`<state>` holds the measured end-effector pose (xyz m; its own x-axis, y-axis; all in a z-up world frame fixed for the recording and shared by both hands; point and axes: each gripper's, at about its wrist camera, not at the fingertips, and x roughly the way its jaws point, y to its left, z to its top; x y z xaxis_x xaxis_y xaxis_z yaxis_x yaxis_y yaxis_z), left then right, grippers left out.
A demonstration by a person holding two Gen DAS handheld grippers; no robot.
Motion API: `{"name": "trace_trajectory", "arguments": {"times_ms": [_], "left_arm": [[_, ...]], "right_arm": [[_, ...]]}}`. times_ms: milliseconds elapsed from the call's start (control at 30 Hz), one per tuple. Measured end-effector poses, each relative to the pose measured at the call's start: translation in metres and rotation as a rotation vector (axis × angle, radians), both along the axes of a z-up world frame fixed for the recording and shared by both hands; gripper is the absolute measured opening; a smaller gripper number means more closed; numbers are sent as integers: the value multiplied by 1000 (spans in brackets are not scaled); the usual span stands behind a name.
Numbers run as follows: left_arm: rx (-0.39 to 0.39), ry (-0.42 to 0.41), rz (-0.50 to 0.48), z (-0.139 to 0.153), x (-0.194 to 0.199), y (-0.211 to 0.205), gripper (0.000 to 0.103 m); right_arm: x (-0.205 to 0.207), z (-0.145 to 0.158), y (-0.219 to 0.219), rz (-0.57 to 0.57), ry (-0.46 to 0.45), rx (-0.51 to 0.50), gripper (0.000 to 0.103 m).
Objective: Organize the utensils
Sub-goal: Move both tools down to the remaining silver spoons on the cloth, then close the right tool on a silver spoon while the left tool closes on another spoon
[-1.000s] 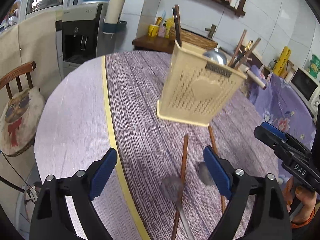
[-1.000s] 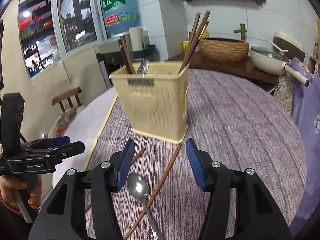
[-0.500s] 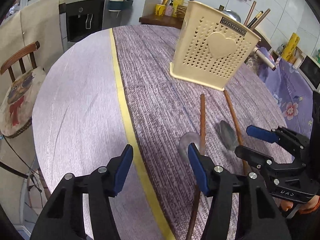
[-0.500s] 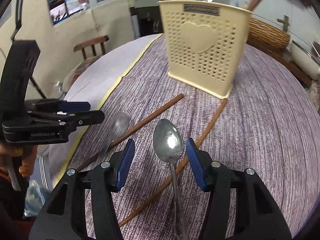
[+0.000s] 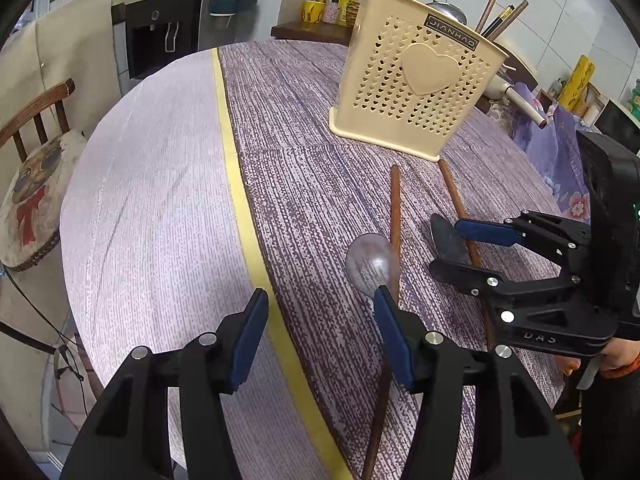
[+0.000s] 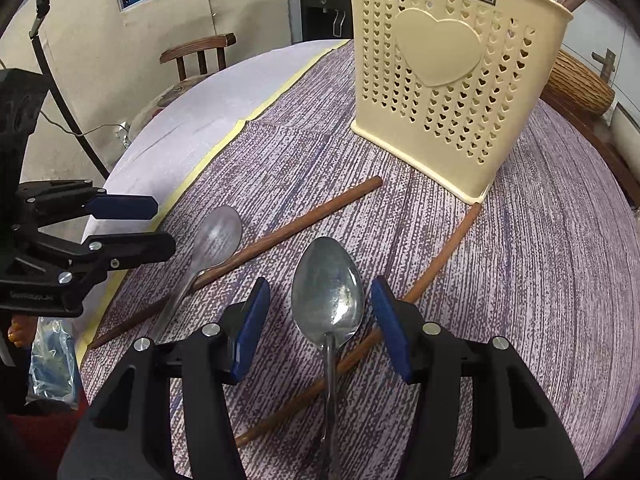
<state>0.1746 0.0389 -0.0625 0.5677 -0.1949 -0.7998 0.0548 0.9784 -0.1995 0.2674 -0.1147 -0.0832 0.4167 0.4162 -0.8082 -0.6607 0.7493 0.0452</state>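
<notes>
A: Why is the right gripper (image 6: 318, 312) spread, jaws either side of the big spoon (image 6: 328, 292)?
B: Lining up a pinch; nothing is gripped. The holder (image 6: 448, 84) stands at one o'clock

A: And the left gripper (image 5: 320, 320)?
B: Half spread, empty, the other spoon (image 5: 370, 264) just outside its right finger

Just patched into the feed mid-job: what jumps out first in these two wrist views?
The cream utensil holder with its raised heart stands at the far side of the purple-striped table, chopsticks poking from its top. In front of it lie two spoons and two brown chopsticks loose on the cloth. The right gripper hangs open with the nearer spoon between its blue pads, while the left gripper is open beside the other spoon.
</notes>
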Motion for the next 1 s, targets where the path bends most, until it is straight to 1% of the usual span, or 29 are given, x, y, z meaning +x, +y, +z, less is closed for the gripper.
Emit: {"name": "trace_trajectory", "arguments": {"times_ms": [200,267,467,533,667,767,867,933,1000], "left_arm": [[25,1,-19,-1,3,-6,54],[30,-1,-22,0,5,-6,54],[40,-4,-39,3,10,-11,54],[36,-3,-60,5,11,-15,54],[65,-11,-87,6,12,-26,54],[48,9,-99,2,13,-33,53],[60,24,-74,-4,13,-40,48],[47,27,-59,-5,13,-43,48],[66,21,-43,-6,13,-48,48]], "right_arm": [[0,-2,1,-4,-6,-18,44],[-1,-2,-1,-15,-8,-17,38],[-2,-2,-5,-46,-4,3,38],[-2,1,-10,-70,0,33,38],[-5,13,-25,-132,-11,93,38],[-7,22,-35,-171,-17,137,38],[-13,29,-43,-218,-30,161,38],[-16,32,-48,-225,-28,183,38],[-20,34,-49,-233,-29,189,38]]}}
